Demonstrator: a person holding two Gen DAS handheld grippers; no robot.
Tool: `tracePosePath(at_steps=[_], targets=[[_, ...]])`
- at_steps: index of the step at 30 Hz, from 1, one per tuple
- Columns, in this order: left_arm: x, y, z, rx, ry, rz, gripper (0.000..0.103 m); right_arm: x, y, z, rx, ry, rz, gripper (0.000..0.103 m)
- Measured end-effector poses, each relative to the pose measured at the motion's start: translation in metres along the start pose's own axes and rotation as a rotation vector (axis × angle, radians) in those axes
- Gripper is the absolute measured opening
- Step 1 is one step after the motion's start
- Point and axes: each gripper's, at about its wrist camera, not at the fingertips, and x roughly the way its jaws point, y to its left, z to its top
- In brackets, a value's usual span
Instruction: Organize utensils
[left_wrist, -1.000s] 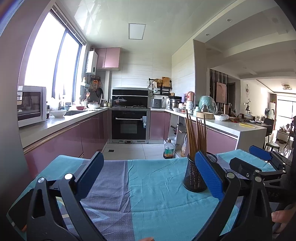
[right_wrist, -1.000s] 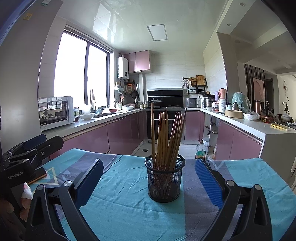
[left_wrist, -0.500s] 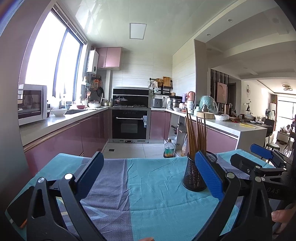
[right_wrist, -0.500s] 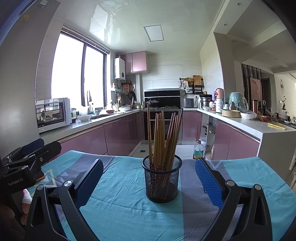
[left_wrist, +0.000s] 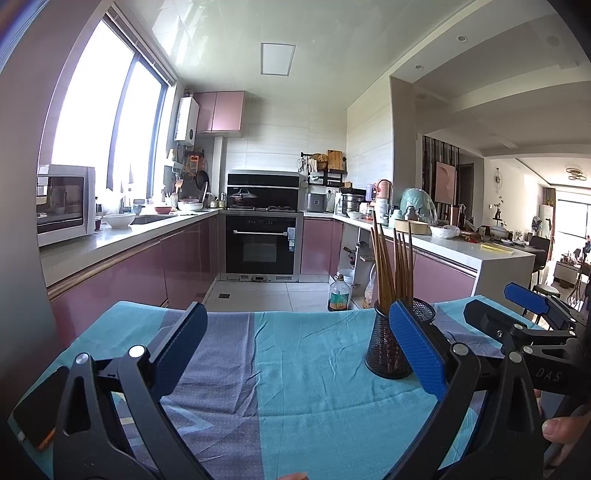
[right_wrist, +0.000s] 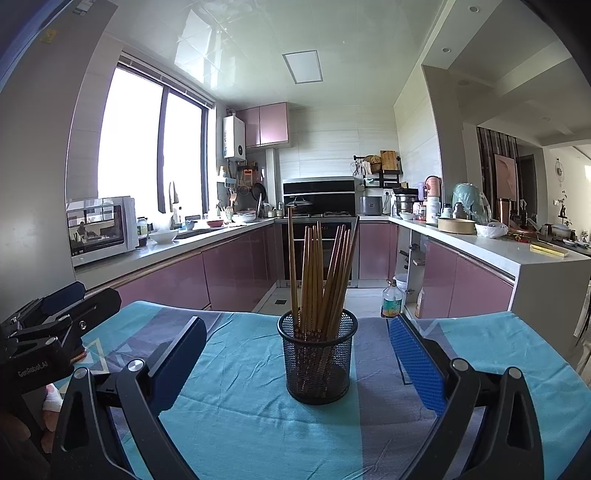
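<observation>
Chopsticks: brown wooden bundle, standing upright/fanned in black mesh cup. Tops lean slightly diff directions, one stick on the left stands taller than the rest. Cup sits upright on the table, on teal/purple patterned cloth, roughly mid-table in right wrist view. In left wrist view same cup is off to the right, partly behind the left gripper's right finger, sticks poking above it.

Right gripper: fingers spread wide, nothing between pads except the cup further out; cup lines up w/ the gap centre but isn't touched, pads clear on both sides. Blue pads face inward.

Left gripper: also wide open, empty, pointing at bare cloth left of the cup. A fingertip of the person's hand shows at bottom right edge of that view.

Each gripper visible in the other's cam: right one at far right of left view, left one at far left of right view, both near table edge.

Bkgd: kitchen w/ pink cabinets, oven straight ahead, microwave on left counter, oil bottle on floor past the table.
</observation>
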Motion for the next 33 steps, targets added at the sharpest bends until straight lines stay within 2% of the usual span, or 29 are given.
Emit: tracePosePath(at_steps=[33], targets=[[0.0014, -0.0026, -0.0051, -0.008, 0.007, 0.0, 0.097, -0.0027, 0.0019, 0.0012, -0.011, -0.004, -0.02, 0.096]])
